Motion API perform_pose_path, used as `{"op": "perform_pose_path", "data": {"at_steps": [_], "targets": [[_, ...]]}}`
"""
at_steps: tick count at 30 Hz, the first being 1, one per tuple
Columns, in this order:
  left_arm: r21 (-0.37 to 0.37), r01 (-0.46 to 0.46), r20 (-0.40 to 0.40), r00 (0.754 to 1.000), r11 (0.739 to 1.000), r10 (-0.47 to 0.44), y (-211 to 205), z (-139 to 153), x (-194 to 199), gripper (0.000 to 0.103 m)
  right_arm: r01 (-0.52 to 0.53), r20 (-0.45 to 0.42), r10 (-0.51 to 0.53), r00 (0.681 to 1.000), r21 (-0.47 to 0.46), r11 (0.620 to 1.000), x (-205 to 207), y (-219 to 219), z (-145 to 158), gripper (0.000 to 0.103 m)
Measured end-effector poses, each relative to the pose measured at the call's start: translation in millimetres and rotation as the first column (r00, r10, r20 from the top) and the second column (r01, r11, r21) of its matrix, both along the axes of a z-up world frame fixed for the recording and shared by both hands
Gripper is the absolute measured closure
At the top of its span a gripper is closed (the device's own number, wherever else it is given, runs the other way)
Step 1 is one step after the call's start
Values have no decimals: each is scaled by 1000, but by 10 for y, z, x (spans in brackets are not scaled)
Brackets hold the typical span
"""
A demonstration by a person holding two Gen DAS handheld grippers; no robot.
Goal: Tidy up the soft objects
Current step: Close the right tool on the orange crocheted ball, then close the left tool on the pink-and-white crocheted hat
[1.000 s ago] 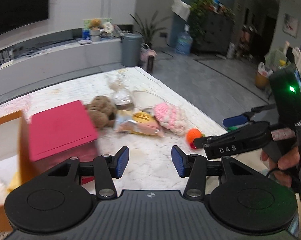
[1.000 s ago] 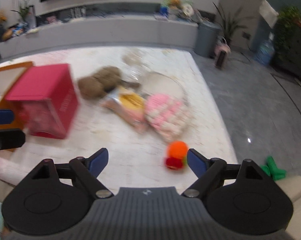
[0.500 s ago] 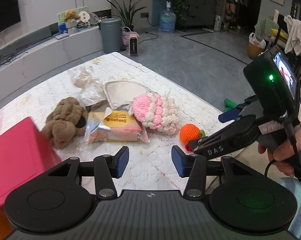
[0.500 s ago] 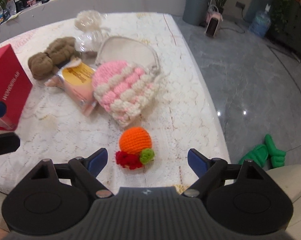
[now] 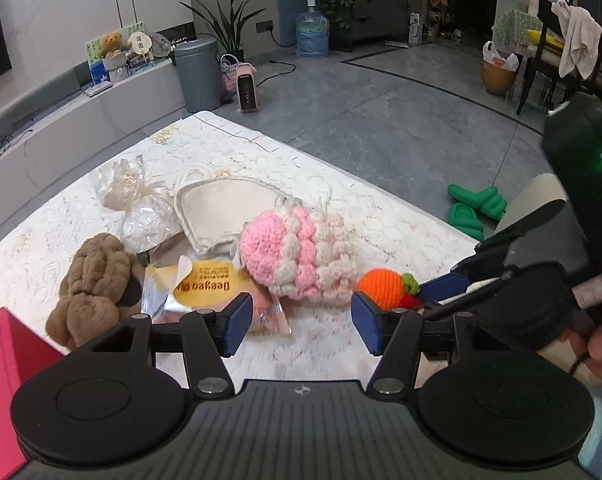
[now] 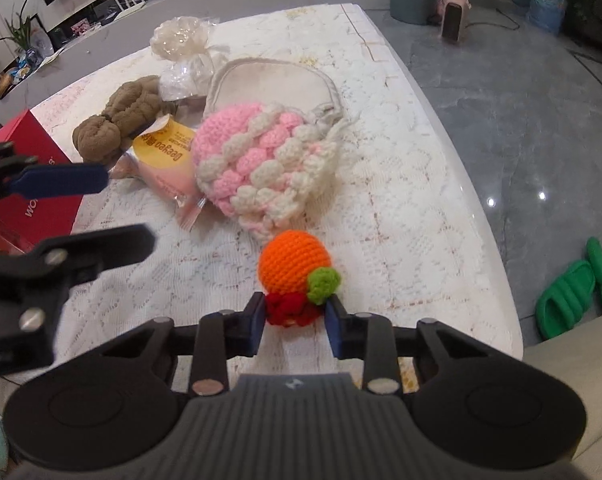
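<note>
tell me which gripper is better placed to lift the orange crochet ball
Right. The right gripper has just been closing and its pads already flank the orange crochet ball's red base; the left gripper is open, aimed beside it.

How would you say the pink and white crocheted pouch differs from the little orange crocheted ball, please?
The pink and white pouch is larger, bumpy and lies free; the orange ball is smaller and smooth, with its red part between the right gripper fingers. Both are crocheted and sit on the white table.
</note>
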State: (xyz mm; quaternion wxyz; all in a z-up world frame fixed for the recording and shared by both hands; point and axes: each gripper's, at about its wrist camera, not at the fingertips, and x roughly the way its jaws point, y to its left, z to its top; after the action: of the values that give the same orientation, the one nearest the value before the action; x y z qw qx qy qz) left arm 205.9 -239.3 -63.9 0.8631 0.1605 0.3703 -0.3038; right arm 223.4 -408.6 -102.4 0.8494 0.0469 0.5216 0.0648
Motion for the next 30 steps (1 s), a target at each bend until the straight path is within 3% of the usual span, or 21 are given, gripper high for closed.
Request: {"op": "perform_pose_path", "data": {"at_steps": [2,4,5,6,8,11,13,19,23,27,30], "targets": [[0,-1,-7,1000,1000,1,-21,-12,46,36,-20,8,20,1000,-7,1000,15,0,24,70],[0,0,-9,1000,1000,0,-30,-21,79,36,-39,13,39,999,-34,999,31,0,60,56],[1,-4,-9,1000,1000,4,-32,-25,95,36,-45,16,46,999,-50,998,35,1,80,39],[2,-7,-12,1000,1000,7,-34,-35,114,36,-59,29,61,998,-61,996,36,5,104,37],[-1,-18,-24,1000,1000,18,-26,-52,157,36,-90,44,93,995,-69,994,59,21,140,37],[-10,-37,-44,998,999,36,-15,-67,213,36,-126,31,128,991,-65,990,121,60,110,51],[-12,-49,-57,997,999,48,-9,-75,253,36,-122,24,126,992,-114,986,140,87,65,60],[-9,-69,-87,994,998,68,-65,-104,360,36,-98,48,102,994,-85,992,198,-24,166,62],[-35,-109,-128,986,993,104,-84,-121,466,37,-89,82,100,992,-132,987,318,-49,249,62],[-88,-146,-210,970,985,124,-61,-136,586,35,-105,71,115,991,-139,985,434,-92,181,62],[-99,-164,-223,965,981,139,-89,-143,639,31,-107,64,122,990,-197,974,469,-114,131,62]]}}
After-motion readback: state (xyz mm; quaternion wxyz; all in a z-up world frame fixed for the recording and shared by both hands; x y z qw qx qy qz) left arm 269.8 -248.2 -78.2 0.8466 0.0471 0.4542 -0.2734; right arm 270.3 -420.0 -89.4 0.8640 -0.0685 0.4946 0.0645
